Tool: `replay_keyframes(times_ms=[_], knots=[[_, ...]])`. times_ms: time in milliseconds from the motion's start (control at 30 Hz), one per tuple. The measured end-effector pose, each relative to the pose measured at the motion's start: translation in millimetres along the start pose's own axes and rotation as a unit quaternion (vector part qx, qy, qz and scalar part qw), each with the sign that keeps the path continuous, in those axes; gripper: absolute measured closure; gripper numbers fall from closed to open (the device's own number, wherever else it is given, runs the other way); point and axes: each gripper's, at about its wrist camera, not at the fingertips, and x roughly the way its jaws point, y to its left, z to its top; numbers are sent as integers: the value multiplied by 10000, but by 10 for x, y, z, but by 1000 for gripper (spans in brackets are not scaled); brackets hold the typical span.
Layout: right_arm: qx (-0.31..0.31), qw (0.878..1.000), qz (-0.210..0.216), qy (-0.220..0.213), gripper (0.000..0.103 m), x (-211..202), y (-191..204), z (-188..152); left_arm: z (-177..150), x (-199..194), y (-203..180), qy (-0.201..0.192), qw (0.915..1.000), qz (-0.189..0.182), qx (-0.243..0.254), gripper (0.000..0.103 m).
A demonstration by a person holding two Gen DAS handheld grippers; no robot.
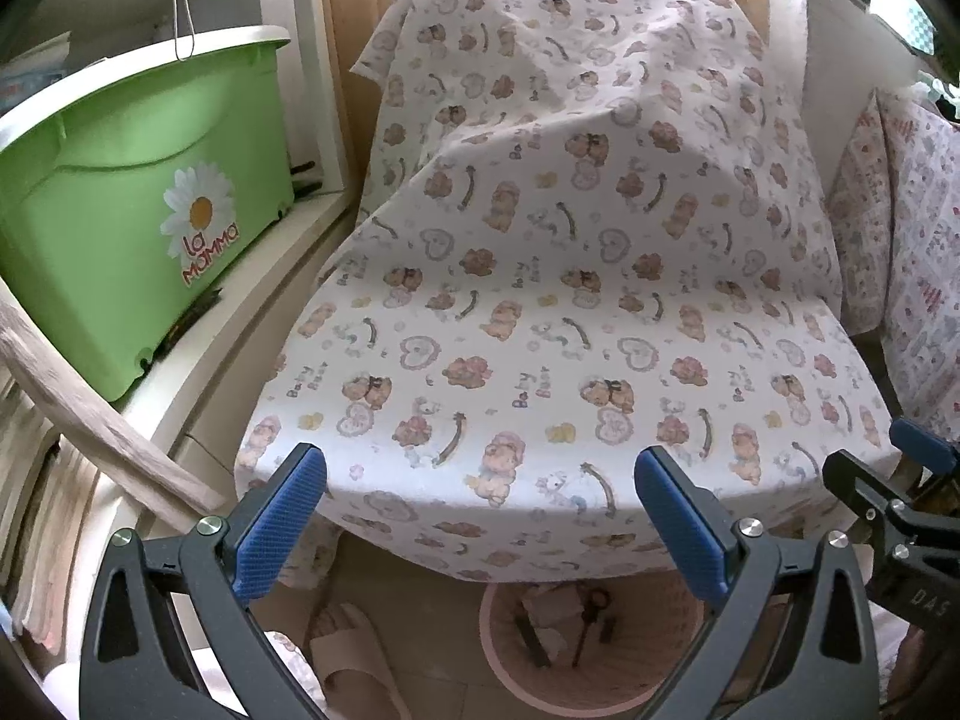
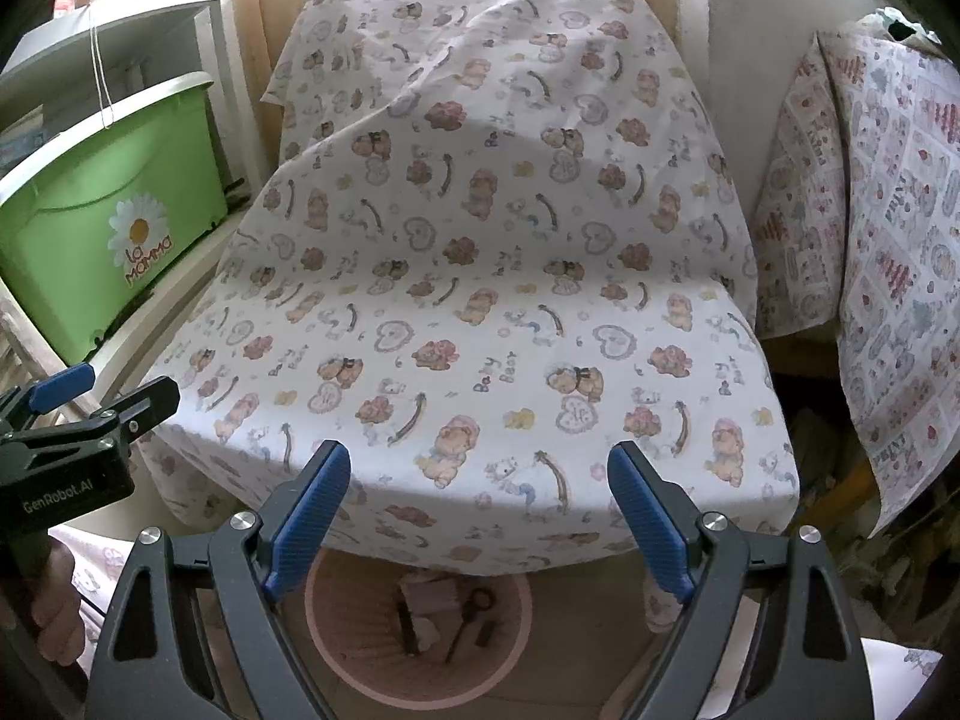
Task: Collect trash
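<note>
Both grippers hang side by side over the front edge of a surface covered with a bear-print cloth (image 2: 480, 300), each with its blue pads spread wide and nothing between them: the right gripper (image 2: 479, 516) is released, and so is the left gripper (image 1: 480, 510). Directly below them, on the tan floor and partly tucked under the cloth's front overhang, stands the pink wastebasket (image 2: 360, 684), its round mouth open upward. Inside lie pieces of trash (image 2: 429, 597): crumpled pale paper, a couple of dark stick-like bits and a small ringed object, all loose on the bottom. Between the pads and the basket's rim the space is free; the hanging cloth hides the basket's far rim. Left of the basket, in the left wrist view, a beige slipper (image 1: 360, 660) lies on the floor just beside it. The cloth-covered top itself is bare from its front edge to where the fabric rises at the back. Off its left edge a white shelf (image 1: 252, 312) carries a green lidded bin (image 1: 138, 192) with a daisy sticker. Off the right edge hangs a second printed cloth (image 2: 888, 240).
</note>
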Motion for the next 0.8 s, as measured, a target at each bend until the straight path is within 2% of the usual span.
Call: replay_keyframes(times_ms=[800], knots=[[-121, 9999, 1, -15, 14, -1, 16, 1, -18, 28, -19, 50, 9999, 15, 127, 1]])
